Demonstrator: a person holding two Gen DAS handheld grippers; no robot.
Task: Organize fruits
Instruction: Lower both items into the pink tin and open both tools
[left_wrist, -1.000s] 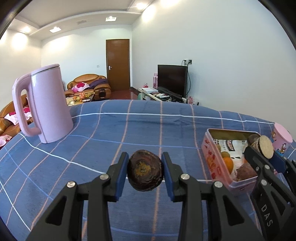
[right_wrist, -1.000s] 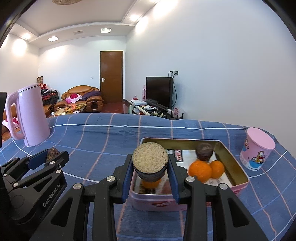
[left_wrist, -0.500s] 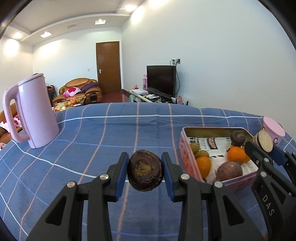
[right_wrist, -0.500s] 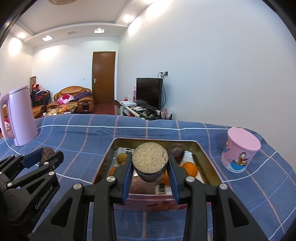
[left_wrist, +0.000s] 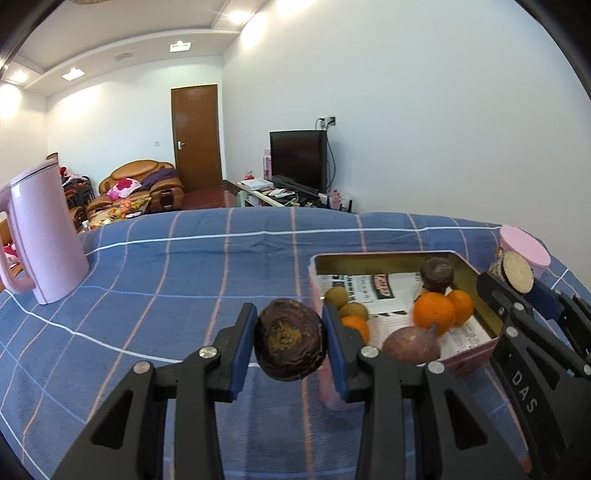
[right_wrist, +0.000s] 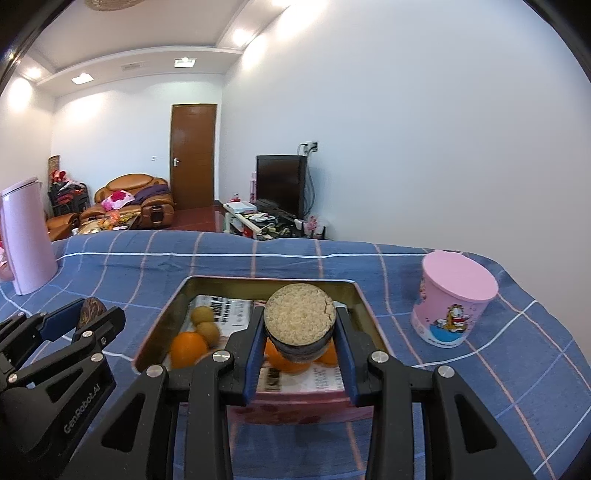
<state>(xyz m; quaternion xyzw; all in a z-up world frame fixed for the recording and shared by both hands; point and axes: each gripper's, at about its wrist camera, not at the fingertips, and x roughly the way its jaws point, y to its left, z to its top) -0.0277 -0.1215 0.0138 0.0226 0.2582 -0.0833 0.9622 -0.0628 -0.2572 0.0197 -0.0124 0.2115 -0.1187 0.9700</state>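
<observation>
My left gripper (left_wrist: 290, 343) is shut on a dark wrinkled passion fruit (left_wrist: 290, 345), held above the tablecloth just left of the pink tin box (left_wrist: 476, 352). My right gripper (right_wrist: 300, 332) is shut on a dark fruit with a pale cut face (right_wrist: 300, 317), held over the near part of the tin box (right_wrist: 170, 317). The box holds oranges (left_wrist: 434, 314), small brown-green fruits (left_wrist: 337, 295), a dark passion fruit (left_wrist: 437, 273) and a purple-brown fruit (left_wrist: 410, 345) on printed paper. Each gripper shows in the other's view, the right one (left_wrist: 519, 277) and the left one (right_wrist: 90, 314).
A pink kettle (left_wrist: 40, 236) stands at the table's far left. A pink lidded cup (right_wrist: 456, 299) with a cartoon cat stands right of the box. The table wears a blue checked cloth (left_wrist: 184, 266). Beyond its far edge are a sofa, a door and a television.
Both grippers have moved right and forward toward the tin box, each still holding its fruit. The box now lies closer in both views, and the kettle has slid further left.
</observation>
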